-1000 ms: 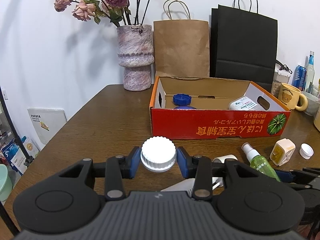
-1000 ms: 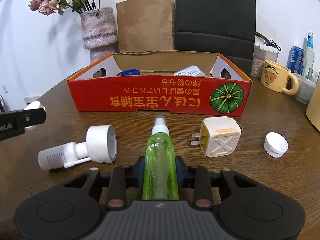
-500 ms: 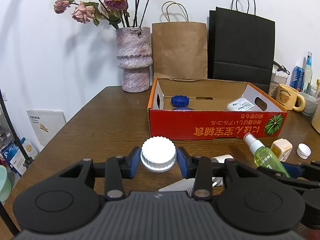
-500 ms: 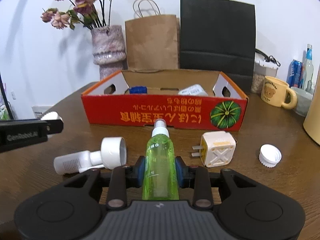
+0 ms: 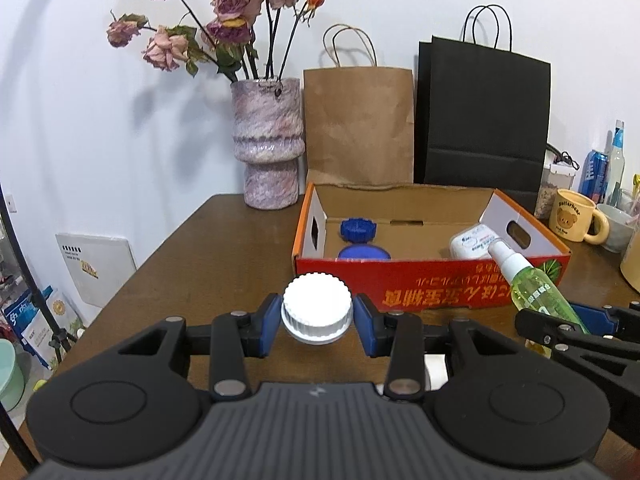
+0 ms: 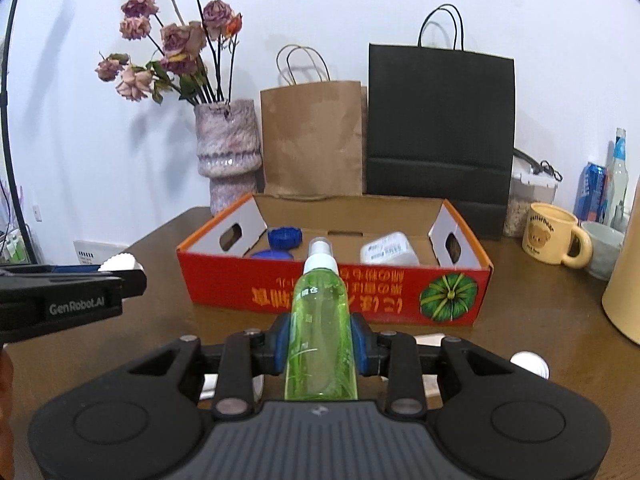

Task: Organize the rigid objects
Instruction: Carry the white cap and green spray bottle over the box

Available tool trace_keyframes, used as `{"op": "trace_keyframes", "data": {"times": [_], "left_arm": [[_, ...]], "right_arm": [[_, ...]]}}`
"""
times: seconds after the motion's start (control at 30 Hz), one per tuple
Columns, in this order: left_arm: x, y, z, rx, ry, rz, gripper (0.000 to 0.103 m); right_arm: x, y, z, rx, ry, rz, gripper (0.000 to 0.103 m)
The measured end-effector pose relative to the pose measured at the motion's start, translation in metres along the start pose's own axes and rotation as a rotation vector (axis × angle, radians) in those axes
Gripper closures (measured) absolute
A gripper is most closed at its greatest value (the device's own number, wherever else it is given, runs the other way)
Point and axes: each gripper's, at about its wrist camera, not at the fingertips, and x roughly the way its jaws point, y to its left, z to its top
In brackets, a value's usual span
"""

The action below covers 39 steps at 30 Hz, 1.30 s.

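Gripping a white ribbed cap (image 5: 317, 307) between its blue pads, the left gripper (image 5: 317, 316) is hanging just short of the red cardboard box (image 5: 432, 280), in front of the box's near wall toward its left end. The right gripper (image 6: 320, 346) is clamping a green spray bottle (image 6: 320, 328) around its body, nozzle pointing at the middle of the same near wall and held above the table.

Several things are looking risky. The bottle is sticking well out ahead of the pads, so its white nozzle is likely to strike the box's front wall if the approach is too low, nudging the light box back toward the brown paper bag (image 6: 314, 140) and the black paper bag (image 6: 440, 128) behind it. The bottle's smooth round body is probably prone to swivelling in the pads on any knock. The cap is being held only by its ribbed rim and may be popping free if it catches the cardboard edge. Both grippers are heading for one box, so they may be crowding each other.

Inside the box, a blue cap (image 6: 284, 237) is lying at its left end and a white packet (image 6: 390, 254) at its right. The brown wooden table (image 5: 192, 264) is carrying the box; a stone vase (image 5: 267, 142) of dried roses is standing behind the box's left corner, a yellow bear mug (image 6: 554, 236) to its right, a white wall behind.
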Motion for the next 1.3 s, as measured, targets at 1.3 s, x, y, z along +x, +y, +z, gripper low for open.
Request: {"op": "trace_keyframes", "data": {"times": [1.3], "left_arm": [[0.098,-0.033,0.079,-0.077,-0.052,-0.016,0.062]], "right_arm": [[0.097,-0.021,0.077,0.012,-0.090,-0.006,0.073]]}}
